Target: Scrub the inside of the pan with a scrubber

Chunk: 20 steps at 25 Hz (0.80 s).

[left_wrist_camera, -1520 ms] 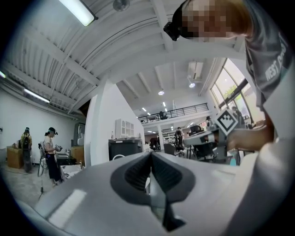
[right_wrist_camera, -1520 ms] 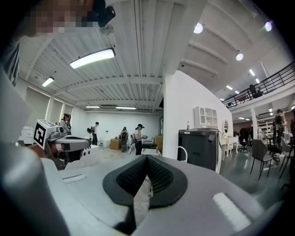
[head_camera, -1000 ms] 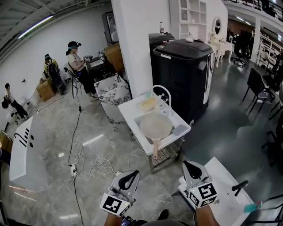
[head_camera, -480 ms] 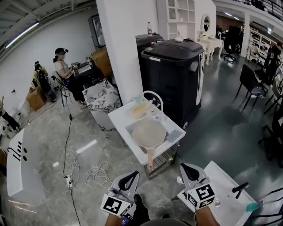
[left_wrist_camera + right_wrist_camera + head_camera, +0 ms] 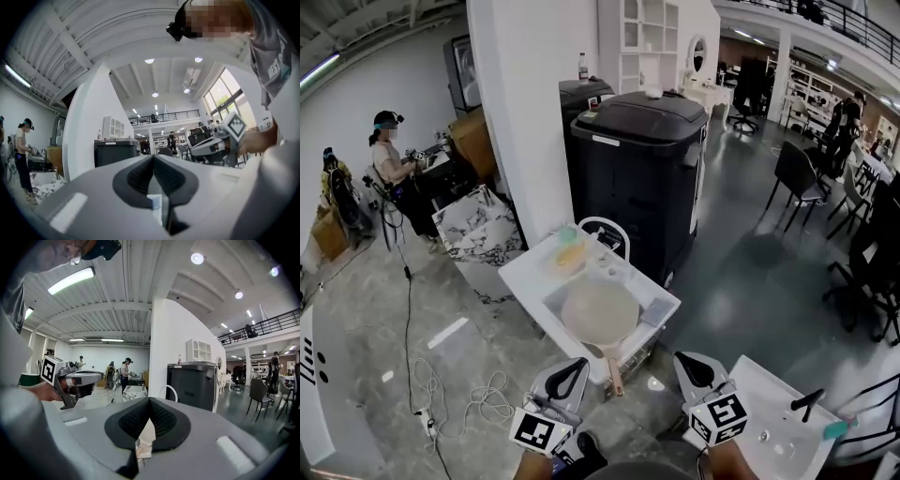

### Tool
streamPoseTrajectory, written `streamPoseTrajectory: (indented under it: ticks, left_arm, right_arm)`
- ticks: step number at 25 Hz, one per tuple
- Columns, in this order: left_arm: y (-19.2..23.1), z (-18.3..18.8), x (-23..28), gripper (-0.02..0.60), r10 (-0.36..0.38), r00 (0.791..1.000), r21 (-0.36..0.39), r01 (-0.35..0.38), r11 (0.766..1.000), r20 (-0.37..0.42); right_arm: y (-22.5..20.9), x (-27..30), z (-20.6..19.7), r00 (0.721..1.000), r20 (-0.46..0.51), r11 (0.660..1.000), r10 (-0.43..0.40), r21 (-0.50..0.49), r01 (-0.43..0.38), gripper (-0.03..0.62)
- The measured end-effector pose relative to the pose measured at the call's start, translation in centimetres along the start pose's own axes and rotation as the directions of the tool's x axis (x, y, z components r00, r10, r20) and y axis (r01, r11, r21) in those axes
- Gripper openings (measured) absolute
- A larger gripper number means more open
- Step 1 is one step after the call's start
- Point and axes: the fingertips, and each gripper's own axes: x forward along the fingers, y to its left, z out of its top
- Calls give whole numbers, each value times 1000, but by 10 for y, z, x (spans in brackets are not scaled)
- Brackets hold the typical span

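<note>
1. Hanging low in the head view, the left gripper (image 5: 574,367) and the right gripper (image 5: 687,360) are pointing toward the sink (image 5: 523,277). Both are on the sink's near side and apart from it.
2. The left gripper's jaws are pressing together, with nothing between them.
3. The right gripper's jaws are likewise meeting tip to tip and gripping nothing.
4. The pan (image 5: 600,311) is lying flat in the sink's basin. Its handle (image 5: 615,373) is sticking out over the sink's near edge, toward the grippers.
5. A grey pad (image 5: 659,311) is resting on the sink's right rim, just beside the pan. Whether it is the scrubber cannot be told.
6. A yellow item (image 5: 565,256) is sitting at the sink's far left corner, near the tap (image 5: 607,228).
7. A black machine (image 5: 639,169) is standing just behind the sink, and a white pillar (image 5: 520,112) is rising behind the sink's far left.
8. A person (image 5: 392,159) is sitting well to the left of the sink, and cables (image 5: 478,398) are lying on the floor to the sink's near left.
9. A second basin (image 5: 773,427) is showing to the near right of the sink, beside the right gripper.
</note>
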Motion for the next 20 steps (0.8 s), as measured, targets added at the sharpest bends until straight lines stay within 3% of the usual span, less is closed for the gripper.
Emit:
streamPoseTrajectory:
  ticks: [10, 20]
  left_arm:
    - [77, -26, 35, 2, -119, 993, -35, 119, 992, -10]
    - [123, -62, 52, 2, -127, 990, -65, 124, 990, -54]
  right_arm:
    - [-5, 73, -10, 989, -67, 992, -129, -2, 129, 2]
    - [-32, 126, -49, 973, -170, 988, -154, -37, 149, 3]
